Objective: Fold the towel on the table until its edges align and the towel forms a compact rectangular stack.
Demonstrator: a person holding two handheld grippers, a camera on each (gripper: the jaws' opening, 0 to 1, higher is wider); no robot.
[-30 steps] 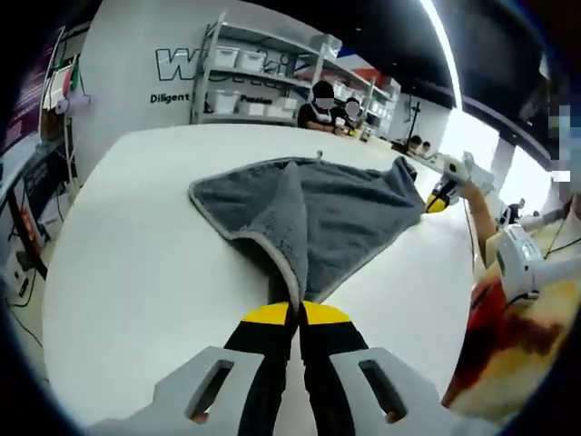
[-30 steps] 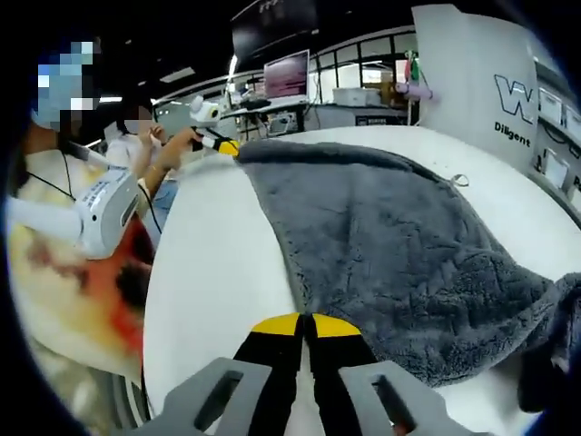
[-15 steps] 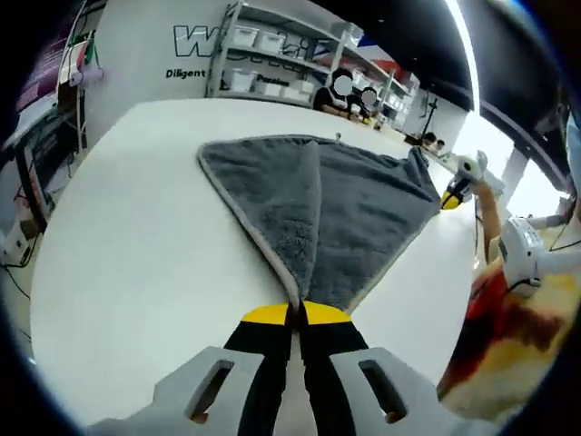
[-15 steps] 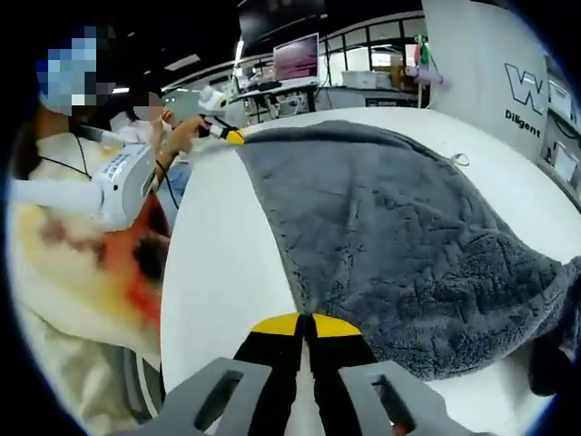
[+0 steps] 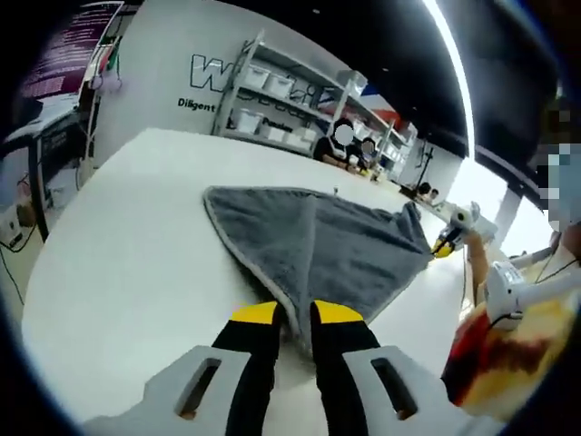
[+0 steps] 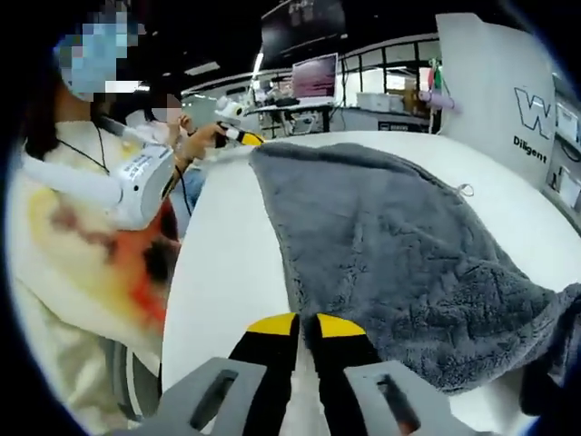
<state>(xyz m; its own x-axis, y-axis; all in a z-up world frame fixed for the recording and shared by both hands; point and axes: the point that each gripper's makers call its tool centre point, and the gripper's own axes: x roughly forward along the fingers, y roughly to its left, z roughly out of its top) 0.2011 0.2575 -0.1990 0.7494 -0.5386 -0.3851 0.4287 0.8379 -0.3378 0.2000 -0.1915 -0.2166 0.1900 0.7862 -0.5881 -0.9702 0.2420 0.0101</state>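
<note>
A grey fleece towel [image 5: 318, 250] lies spread on the white table [image 5: 136, 236], with a fold ridge running toward my left gripper [image 5: 296, 316]. That gripper's jaws stand slightly apart, and the towel's near corner lies in the gap. The right gripper [image 5: 442, 247] shows small at the towel's far right corner. In the right gripper view the towel [image 6: 390, 245] stretches away from my right gripper [image 6: 307, 320], whose jaws are shut on its near edge. The left gripper [image 6: 243, 137] sits at the far corner there.
The table's rounded edge [image 6: 182, 300] runs close to a person in a cream and red top [image 6: 82, 227] holding both grippers. Shelves with white bins [image 5: 272, 100] and seated people [image 5: 349, 141] stand beyond the table. Monitors [image 6: 313, 77] are behind it.
The left gripper's jaws have parted from fully closed to a narrow gap around the towel corner. The towel has settled flatter on the table. Both cameras shifted slightly.
</note>
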